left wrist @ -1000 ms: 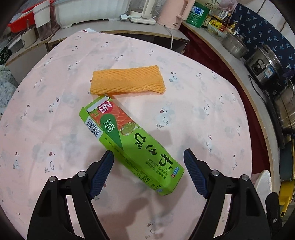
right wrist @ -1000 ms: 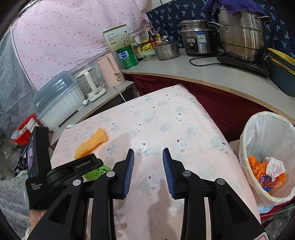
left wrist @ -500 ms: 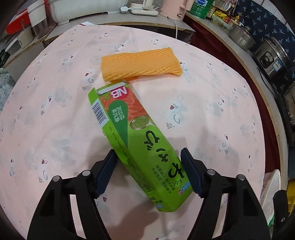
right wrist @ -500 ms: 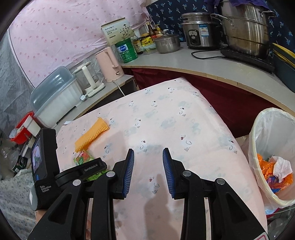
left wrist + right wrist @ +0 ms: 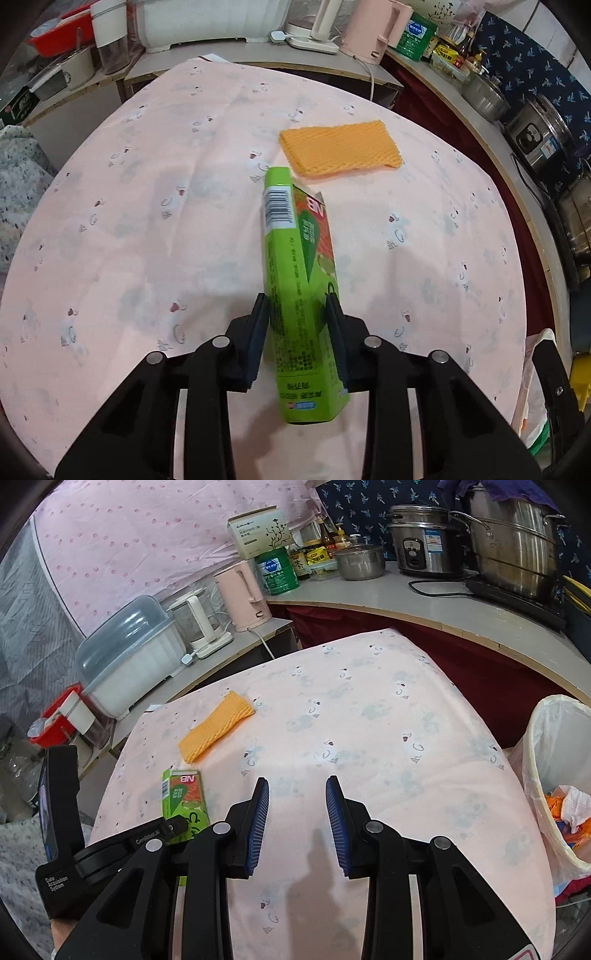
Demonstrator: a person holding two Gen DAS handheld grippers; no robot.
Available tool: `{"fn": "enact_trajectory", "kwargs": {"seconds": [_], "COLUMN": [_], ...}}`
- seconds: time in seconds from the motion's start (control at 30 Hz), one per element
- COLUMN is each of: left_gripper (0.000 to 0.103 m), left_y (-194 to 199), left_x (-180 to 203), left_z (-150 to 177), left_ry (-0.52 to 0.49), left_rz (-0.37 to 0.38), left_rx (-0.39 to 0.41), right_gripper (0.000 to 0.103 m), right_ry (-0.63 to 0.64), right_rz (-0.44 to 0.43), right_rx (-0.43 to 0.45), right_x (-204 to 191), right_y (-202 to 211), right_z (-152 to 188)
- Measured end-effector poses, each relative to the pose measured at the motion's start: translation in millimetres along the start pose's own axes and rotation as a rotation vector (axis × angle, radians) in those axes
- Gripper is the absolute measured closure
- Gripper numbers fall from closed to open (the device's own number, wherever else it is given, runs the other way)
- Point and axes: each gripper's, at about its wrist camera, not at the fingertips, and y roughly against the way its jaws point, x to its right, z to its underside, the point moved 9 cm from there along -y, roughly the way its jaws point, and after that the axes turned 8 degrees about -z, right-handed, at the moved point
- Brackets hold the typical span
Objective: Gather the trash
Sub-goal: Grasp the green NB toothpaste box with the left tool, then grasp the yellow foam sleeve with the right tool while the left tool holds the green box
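My left gripper [image 5: 297,306] is shut on a long green carton [image 5: 295,266], which it holds on its narrow edge, pointing away over the pink tablecloth [image 5: 147,229]. The carton also shows in the right wrist view [image 5: 183,805]. An orange foam net sleeve [image 5: 340,147] lies flat just beyond the carton's far end; it also shows in the right wrist view [image 5: 216,731]. My right gripper [image 5: 297,805] is open and empty above the cloth. A white-lined trash bin [image 5: 543,760] with orange and white scraps stands at the right of the table.
A counter [image 5: 443,609] curves round the far side with pots, a rice cooker [image 5: 421,542], a pink kettle [image 5: 243,594] and a plastic-lidded box [image 5: 129,650]. The left gripper's body [image 5: 62,834] is close on the right gripper's left.
My left gripper has closed on the green carton. The carton has turned from lying flat and diagonal to standing on its edge, in line with the fingers. The right gripper has hardly moved.
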Motion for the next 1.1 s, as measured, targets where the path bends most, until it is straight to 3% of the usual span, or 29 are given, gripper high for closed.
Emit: {"fn": "enact_trajectory", "kwargs": {"seconds": [0.5, 1.1], "left_gripper": [0.074, 0.075], "left_y": [11, -4], "left_x": [-72, -98], "left_z": [-20, -105], "left_ry": [0.063, 0.053], "left_rz": [0.012, -0.012], "left_rx": [0.035, 0.126], "right_gripper": [0.071, 0.071], "right_ry": [0.075, 0.044], "right_rz": [-0.085, -0.098], "right_rx": [-0.073, -0.174], "right_x": [-77, -113], "right_y": [-45, -174], "right_z": [9, -14]}}
